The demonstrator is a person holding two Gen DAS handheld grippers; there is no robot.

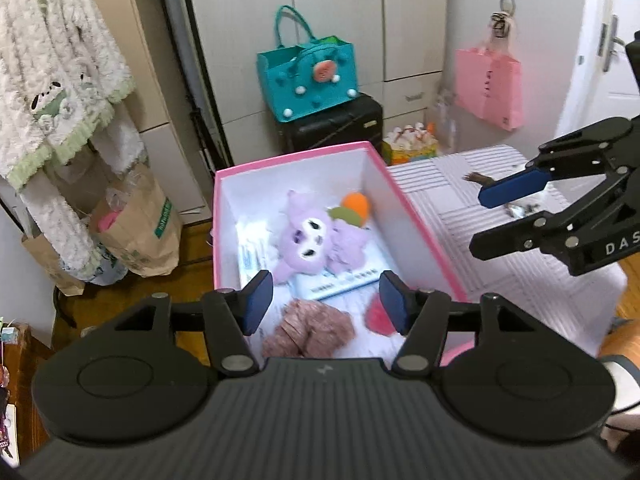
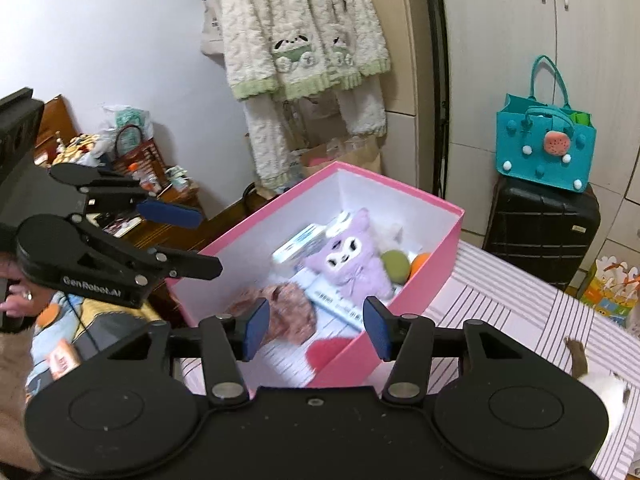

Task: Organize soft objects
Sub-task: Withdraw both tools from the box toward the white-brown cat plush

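Both tools hang empty with jaws apart: the left gripper (image 1: pixel 326 302) and right gripper (image 2: pixel 316 328) sit above the near end of the pink box (image 1: pixel 297 153). Inside, ahead and below them, lie a purple plush (image 1: pixel 310 236), a mauve furry piece (image 1: pixel 308 330) and a red soft item (image 2: pixel 326 350). A white-and-brown plush (image 2: pixel 600 384) on the striped cloth (image 2: pixel 520 320) lies nearer the right one. One gripper reads "GenRobot.AI".

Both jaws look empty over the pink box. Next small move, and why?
Probably swing the right gripper toward the brown-and-white plush piece lying on the striped cloth at lower right. Both the right gripper and the left gripper are open with nothing between their jaws, the purple plush toy already lies inside the pink cardboard box, and that piece is outside it.
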